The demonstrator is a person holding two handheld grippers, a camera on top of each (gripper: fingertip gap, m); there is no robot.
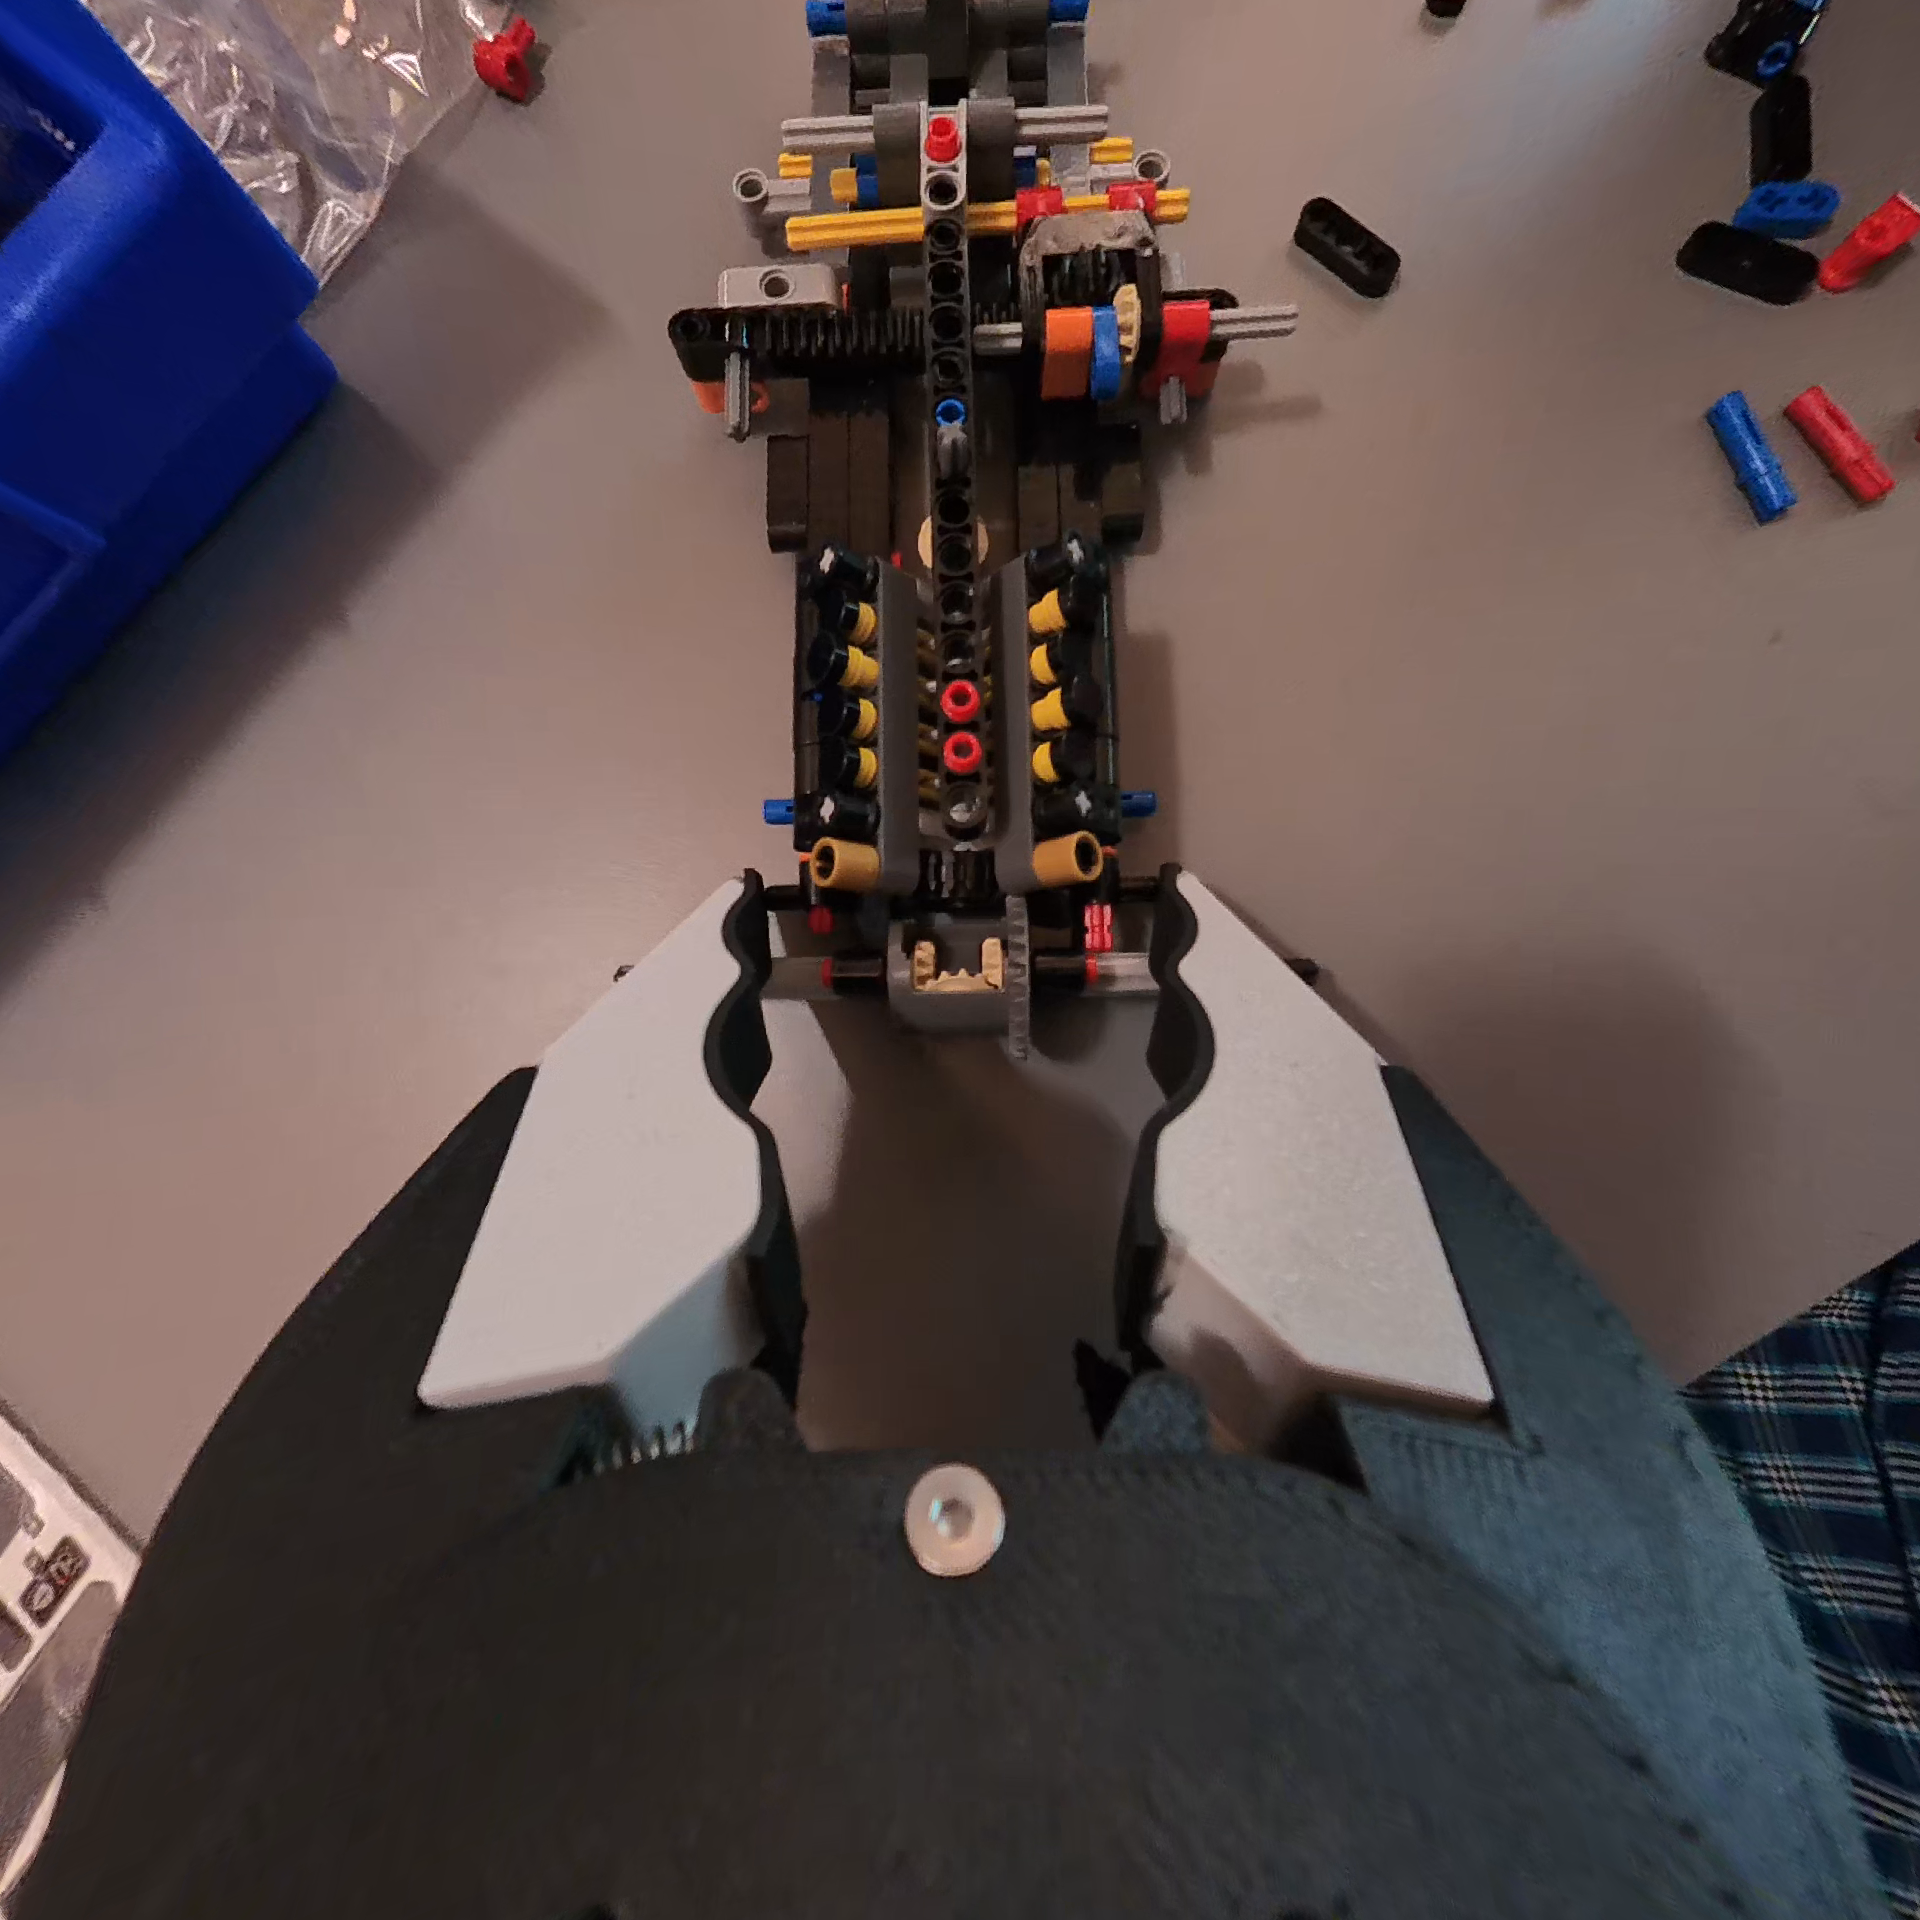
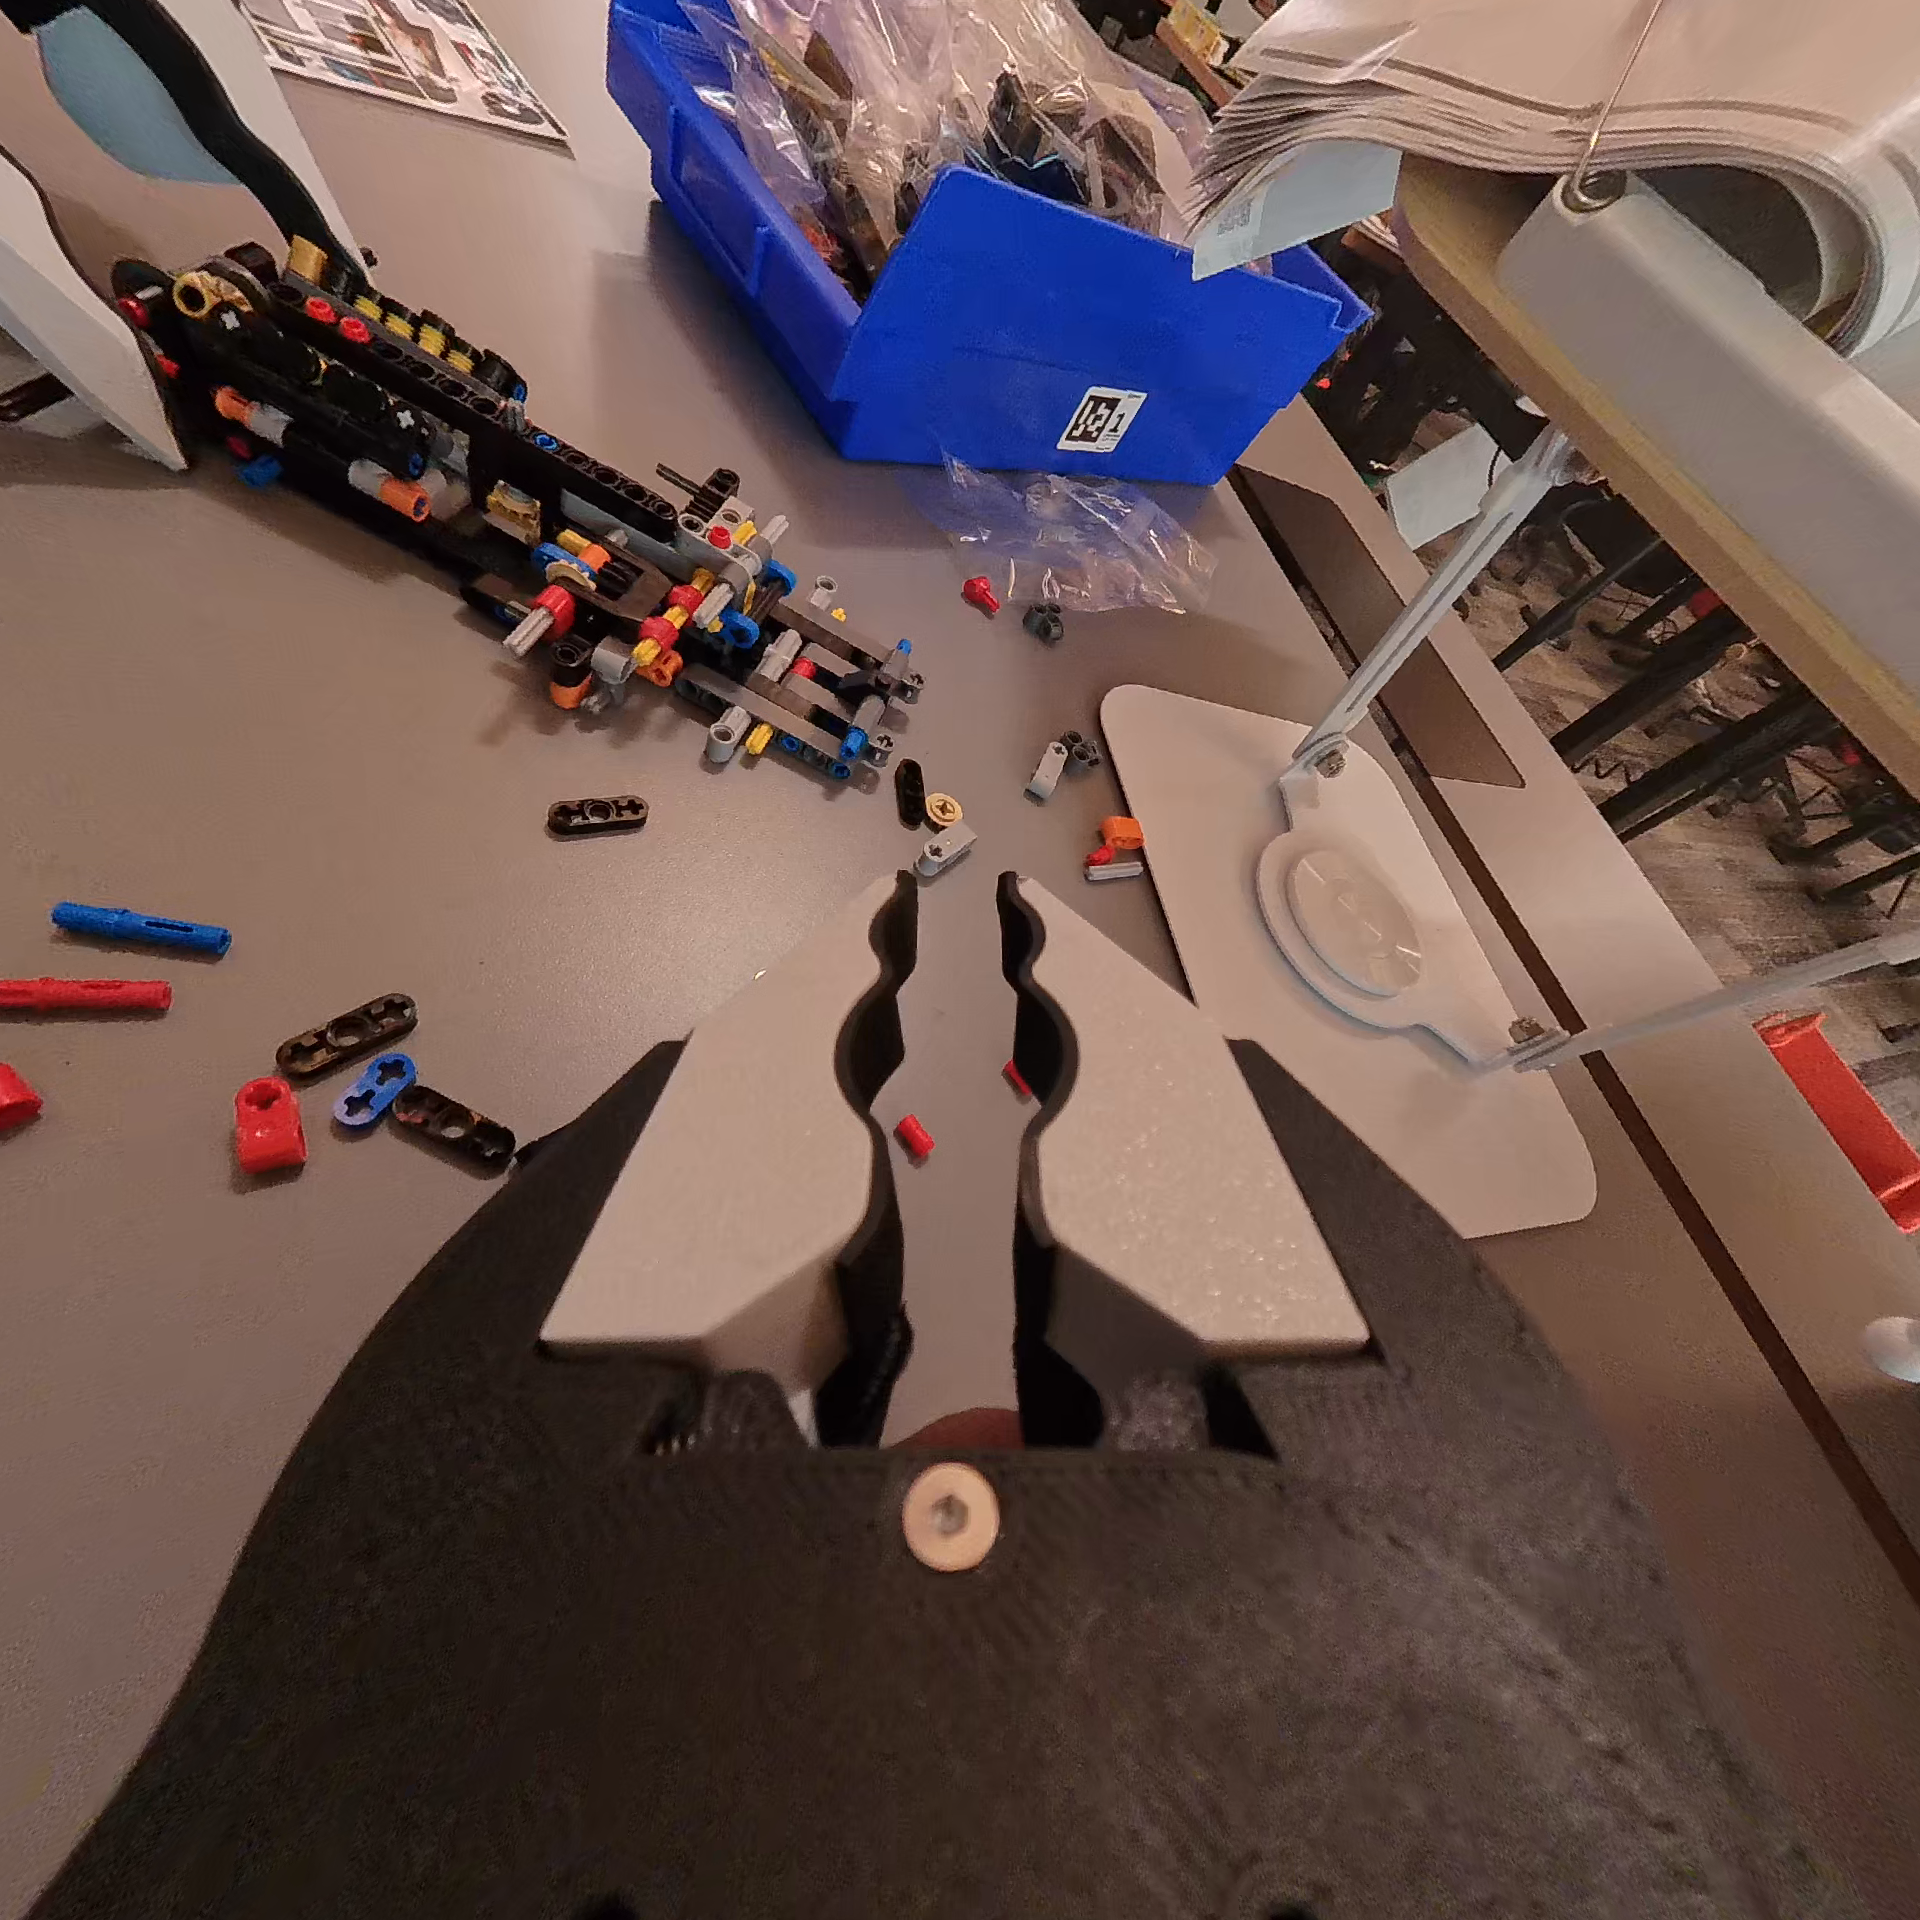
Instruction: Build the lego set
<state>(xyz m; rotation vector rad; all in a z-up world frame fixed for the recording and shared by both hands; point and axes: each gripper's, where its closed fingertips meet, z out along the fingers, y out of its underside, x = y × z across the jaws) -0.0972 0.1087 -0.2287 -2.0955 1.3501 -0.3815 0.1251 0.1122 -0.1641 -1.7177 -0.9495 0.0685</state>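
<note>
The long lego chassis model [image 1: 951, 582] lies on the grey table [image 1: 1455, 727], black with yellow, red and blue pins; it also shows in the right wrist view [image 2: 499, 499]. My left gripper [image 1: 961, 888] is shut on the model's near end, one finger on each side of the gear block [image 1: 961, 977]. Its fingers [image 2: 83, 343] show at the top left of the right wrist view, clamping that end. My right gripper [image 2: 956, 883] hovers over the table with a narrow gap between its fingers and holds nothing. A small red pin [image 2: 914, 1135] lies on the table below the gap.
Loose pieces lie right of the model: black links [image 2: 597, 814], blue pin [image 2: 140, 928], red pin [image 2: 83, 994], red connector [image 2: 268, 1122], small grey parts [image 2: 945, 852]. A blue bin [image 2: 1039, 343] with plastic bags stands behind. A white stand base [image 2: 1351, 935] holds an open manual. There is about 25 cm between the tips of the two grippers. It is some 7 cm from my right tips to the small red pin [image 2: 914, 1135].
</note>
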